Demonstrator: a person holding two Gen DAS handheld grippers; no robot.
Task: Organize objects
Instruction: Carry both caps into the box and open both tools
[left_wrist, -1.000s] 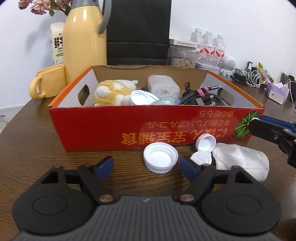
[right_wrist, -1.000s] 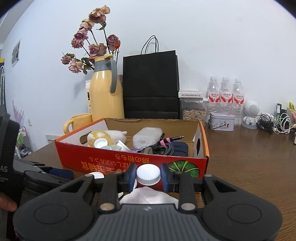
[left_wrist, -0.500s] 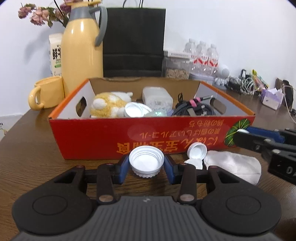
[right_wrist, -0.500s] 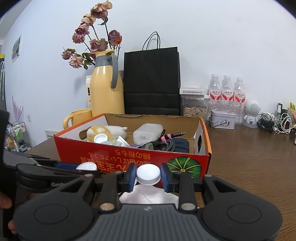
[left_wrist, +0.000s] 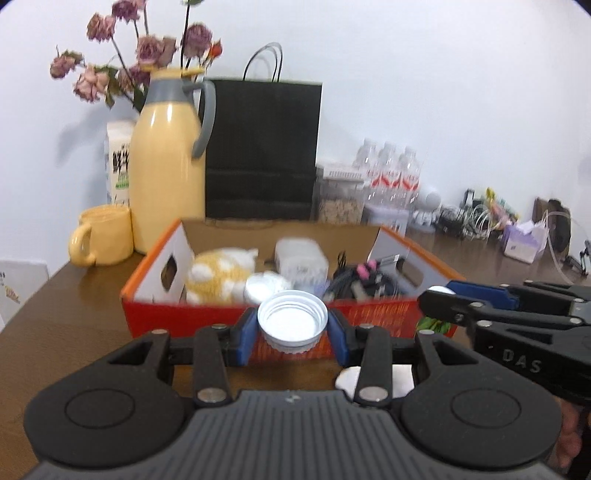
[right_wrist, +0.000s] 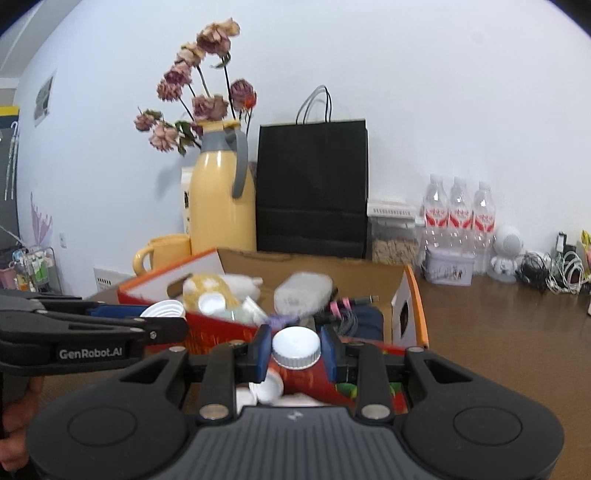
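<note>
Left gripper (left_wrist: 292, 331) clamped on wide white lid (left_wrist: 292, 325), hollow side up, frame centre, before red box (left_wrist: 373, 317). Right gripper (right_wrist: 296, 350) clamped on white screw cap (right_wrist: 296, 347), top up, centre frame, over box's near edge. Plush toy (right_wrist: 210, 286) inside box, left part.

- left black plastic two-finger gripper (left_wrist: 292, 329): blue pads (left_wrist: 246, 335), silver screw heads on the linkage bars, ribbed grey body between two round black discs
- right black plastic two-finger gripper (right_wrist: 295, 349): same build, "DAS" printed on its side
- "GenRobot.AI" in white lettering on the left one's side
- bare skin of fingers at the frame edges
</note>
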